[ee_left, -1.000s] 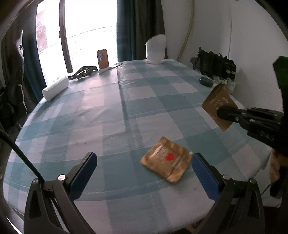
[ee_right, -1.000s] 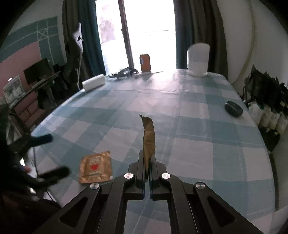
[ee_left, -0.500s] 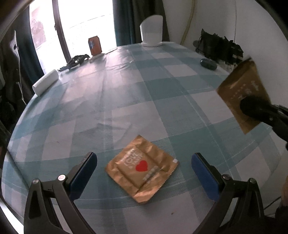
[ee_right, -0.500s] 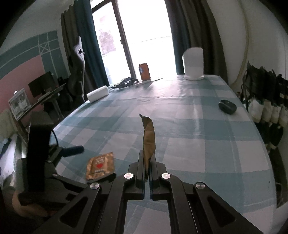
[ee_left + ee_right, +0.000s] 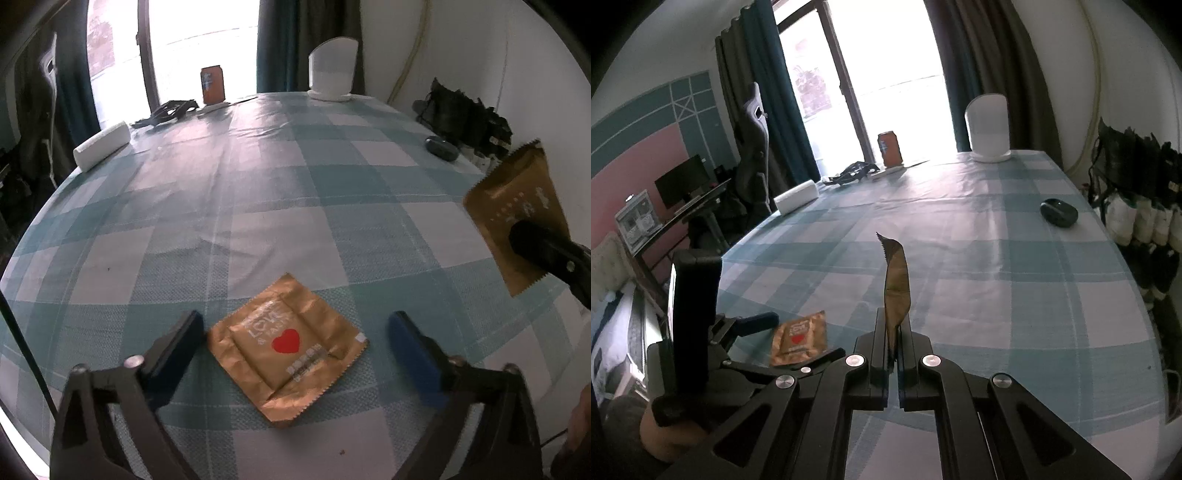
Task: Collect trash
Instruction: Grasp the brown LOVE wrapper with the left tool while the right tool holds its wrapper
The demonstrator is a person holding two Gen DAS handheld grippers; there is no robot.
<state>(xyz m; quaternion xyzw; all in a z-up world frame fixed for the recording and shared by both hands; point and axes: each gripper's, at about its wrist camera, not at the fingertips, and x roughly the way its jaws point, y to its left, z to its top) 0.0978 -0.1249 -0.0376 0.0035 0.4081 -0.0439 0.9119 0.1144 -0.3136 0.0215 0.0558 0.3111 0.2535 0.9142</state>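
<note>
Gold wrapper (image 5: 287, 343) between open fingers (image 5: 176, 341)

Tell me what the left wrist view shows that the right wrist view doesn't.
Left wrist only: the open left claw straddling the heart wrapper flat on the table, and the held wrapper face-on.
Right wrist only: the desk monitor and the right claw shut on that wrapper, edge-on.
Both: orange can, white container.

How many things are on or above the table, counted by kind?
Gold wrappers: 2, one flat on the table, one held up in the right gripper.
Orange can: 1
White roll: 1
White container: 1
Dark oval case: 1
Total: 6
</note>
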